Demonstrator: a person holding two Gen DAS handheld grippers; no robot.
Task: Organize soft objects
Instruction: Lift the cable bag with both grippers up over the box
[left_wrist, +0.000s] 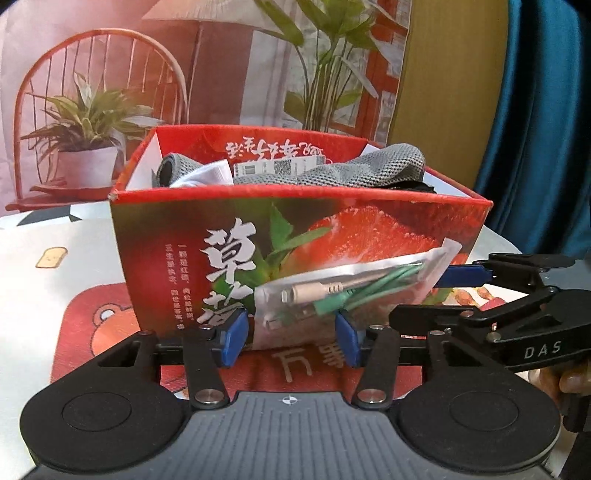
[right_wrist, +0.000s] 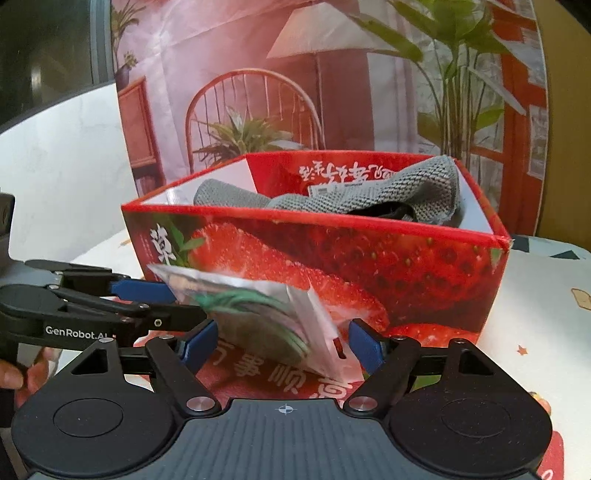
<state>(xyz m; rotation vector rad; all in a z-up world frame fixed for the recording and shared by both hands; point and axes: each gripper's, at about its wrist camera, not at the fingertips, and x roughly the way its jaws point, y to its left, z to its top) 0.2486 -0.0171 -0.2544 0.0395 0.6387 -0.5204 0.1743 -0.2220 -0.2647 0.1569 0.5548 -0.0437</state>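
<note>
A clear plastic bag (left_wrist: 332, 291) (right_wrist: 258, 314) of green and white cables hangs tilted in front of the red strawberry box (left_wrist: 184, 236) (right_wrist: 406, 258). My left gripper (left_wrist: 291, 338) (right_wrist: 188, 304) straddles the bag's left end; a narrow gap shows beside one pad, so it is open. My right gripper (right_wrist: 282, 345) (left_wrist: 417, 297) has both pads against the bag's other end, shut on it. Inside the box lie a grey knitted cloth (left_wrist: 369, 166) (right_wrist: 406, 184), a white cloth (left_wrist: 207, 173), a barcode label (left_wrist: 277, 168) and something black (right_wrist: 384, 210).
The box stands on a red bear-print mat (left_wrist: 96, 325) over a patterned white tablecloth (left_wrist: 37, 295). A printed backdrop (left_wrist: 110, 92) rises behind it and a blue curtain (left_wrist: 546, 129) hangs at the right. A person's fingers (left_wrist: 572, 380) (right_wrist: 14, 373) hold each gripper's handle.
</note>
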